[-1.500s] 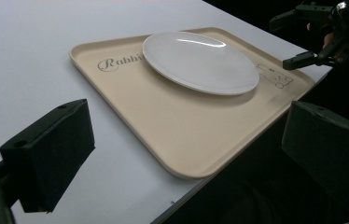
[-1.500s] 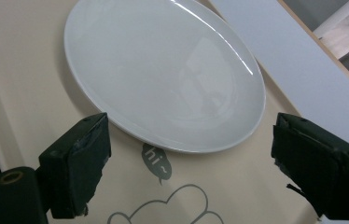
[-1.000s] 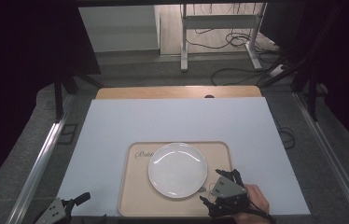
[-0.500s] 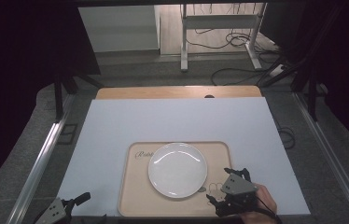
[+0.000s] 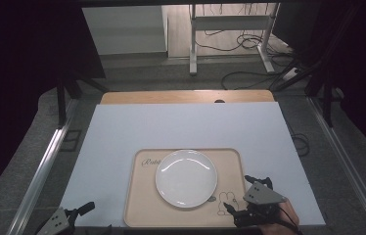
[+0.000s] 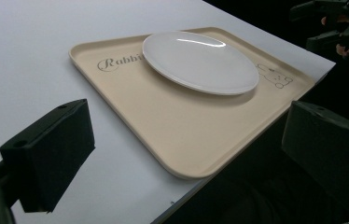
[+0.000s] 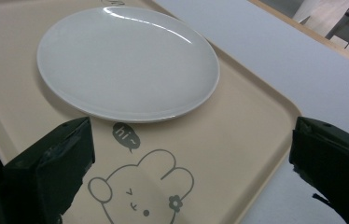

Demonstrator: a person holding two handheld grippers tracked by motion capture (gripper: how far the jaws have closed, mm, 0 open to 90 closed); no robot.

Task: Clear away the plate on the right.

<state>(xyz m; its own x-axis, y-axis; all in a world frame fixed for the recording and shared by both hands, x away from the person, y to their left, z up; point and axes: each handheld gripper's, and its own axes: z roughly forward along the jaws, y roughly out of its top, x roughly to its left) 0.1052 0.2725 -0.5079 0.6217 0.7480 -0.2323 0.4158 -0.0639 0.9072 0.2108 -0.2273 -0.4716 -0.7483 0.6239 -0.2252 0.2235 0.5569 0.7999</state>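
A white plate (image 5: 186,178) (image 6: 200,60) (image 7: 126,60) lies in the middle of a beige tray (image 5: 142,215) (image 6: 172,126) (image 7: 238,130) printed with a rabbit drawing. My right gripper (image 5: 243,195) (image 7: 193,168) hovers over the tray's front right corner, just short of the plate. It is open; its jaws have just been opening a little wider, with nothing between them. My left gripper (image 5: 85,215) (image 6: 189,144) is open and empty off the table's front left corner, pointing at the tray. The right gripper (image 6: 340,23) also shows far off in the left gripper view.
The tray rests near the front edge of a white table board (image 5: 181,127). A strip of wooden tabletop (image 5: 186,96) shows behind it. Metal rails (image 5: 44,166) run along both sides, and cables lie on the floor beyond.
My right gripper has drifted to the right, away from the plate's rim toward the tray's right front corner. The left gripper, plate and tray have kept still.
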